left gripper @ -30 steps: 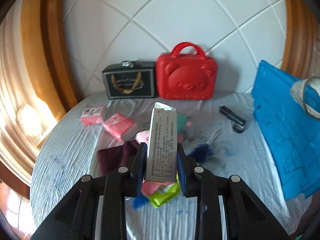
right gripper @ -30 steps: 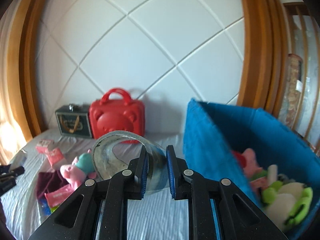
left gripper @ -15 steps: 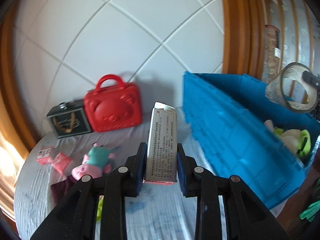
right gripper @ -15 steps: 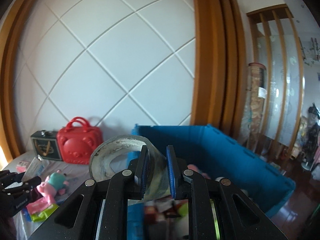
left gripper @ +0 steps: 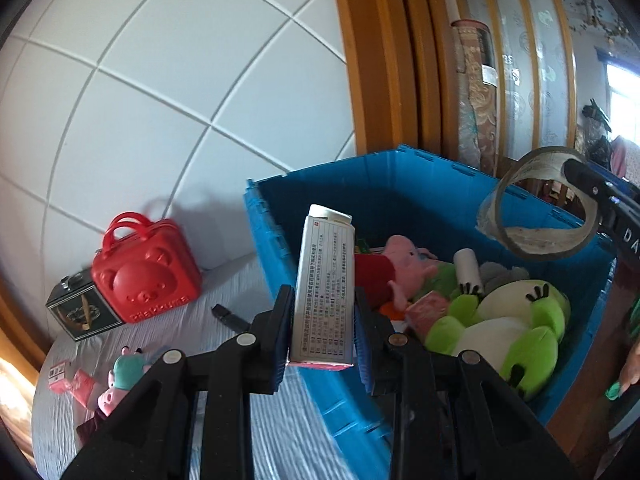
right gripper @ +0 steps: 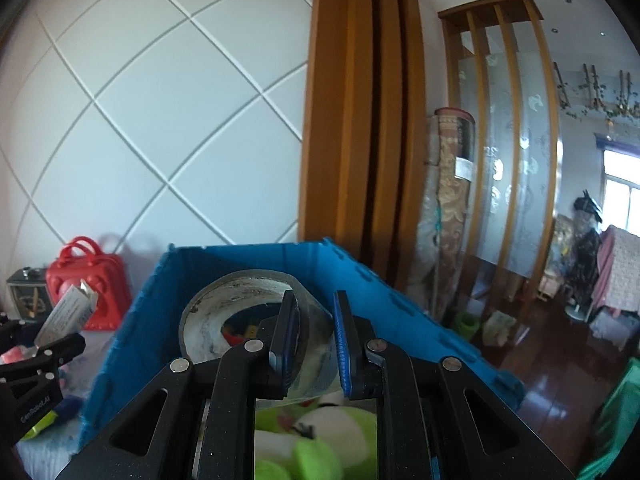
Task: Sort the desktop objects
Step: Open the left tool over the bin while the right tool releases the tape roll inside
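My left gripper [left gripper: 322, 336] is shut on a tall white printed box [left gripper: 325, 280] and holds it upright over the near left wall of the blue crate [left gripper: 280, 248]. My right gripper [right gripper: 314, 344] is shut on the wall of a clear tape roll [right gripper: 248, 320] and holds it above the crate [right gripper: 132, 320]. The tape roll [left gripper: 536, 204] also shows at the right of the left wrist view. The box [right gripper: 68, 308] and the left gripper [right gripper: 44, 356] show at the left of the right wrist view. The crate holds a green frog plush [left gripper: 508, 320] and a pink pig plush [left gripper: 404, 264].
On the grey striped tabletop [left gripper: 248, 280] to the left stand a red bear case [left gripper: 144, 272] and a dark gift box [left gripper: 78, 312]. A small pig toy [left gripper: 120, 380], pink packets [left gripper: 60, 372] and a black bar [left gripper: 230, 318] lie there. A wooden pillar [right gripper: 360, 120] rises behind the crate.
Both grippers have swung right, from over the table to over the blue crate, each still holding its object. The toys inside the crate have come into view.
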Action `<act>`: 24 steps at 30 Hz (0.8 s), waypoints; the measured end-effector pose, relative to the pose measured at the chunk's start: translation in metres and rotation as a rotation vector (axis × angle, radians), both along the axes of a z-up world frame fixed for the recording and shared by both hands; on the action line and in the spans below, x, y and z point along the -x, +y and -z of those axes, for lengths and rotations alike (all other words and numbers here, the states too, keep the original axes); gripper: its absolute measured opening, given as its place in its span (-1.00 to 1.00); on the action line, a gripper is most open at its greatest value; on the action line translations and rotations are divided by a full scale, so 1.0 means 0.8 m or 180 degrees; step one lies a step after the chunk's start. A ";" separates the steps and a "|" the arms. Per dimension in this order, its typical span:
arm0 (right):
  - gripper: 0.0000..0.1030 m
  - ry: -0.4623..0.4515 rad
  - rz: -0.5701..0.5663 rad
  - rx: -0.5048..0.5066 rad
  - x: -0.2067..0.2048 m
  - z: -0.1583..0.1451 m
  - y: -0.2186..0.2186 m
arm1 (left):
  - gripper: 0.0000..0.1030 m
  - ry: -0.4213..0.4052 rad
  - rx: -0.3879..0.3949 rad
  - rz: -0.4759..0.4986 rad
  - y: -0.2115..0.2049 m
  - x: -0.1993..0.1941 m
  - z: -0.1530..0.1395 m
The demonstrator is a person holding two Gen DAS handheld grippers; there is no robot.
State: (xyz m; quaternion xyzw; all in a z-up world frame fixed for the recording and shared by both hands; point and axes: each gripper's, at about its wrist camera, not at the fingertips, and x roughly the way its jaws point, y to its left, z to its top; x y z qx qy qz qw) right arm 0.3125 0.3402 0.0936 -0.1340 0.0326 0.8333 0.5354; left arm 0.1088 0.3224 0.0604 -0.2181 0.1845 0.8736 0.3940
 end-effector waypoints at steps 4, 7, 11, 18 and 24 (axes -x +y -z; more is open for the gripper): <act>-0.67 -0.0067 0.0078 0.0032 -0.011 0.005 0.022 | -0.46 -0.0035 0.0078 0.0090 0.034 -0.013 0.002; -0.66 -0.0131 0.0122 0.0050 -0.013 0.009 0.034 | -0.46 -0.0125 0.0163 0.0146 0.056 -0.018 0.008; -0.66 -0.0231 0.0160 0.0069 -0.013 0.015 0.045 | -0.46 -0.0196 0.0251 0.0198 0.075 -0.022 0.015; -0.66 -0.0422 0.0180 0.0173 -0.007 0.027 0.067 | -0.46 -0.0310 0.0317 0.0182 0.083 -0.023 0.019; -0.59 -0.0438 0.0162 0.0295 -0.006 0.031 0.077 | -0.45 -0.0367 0.0388 0.0113 0.086 -0.020 0.025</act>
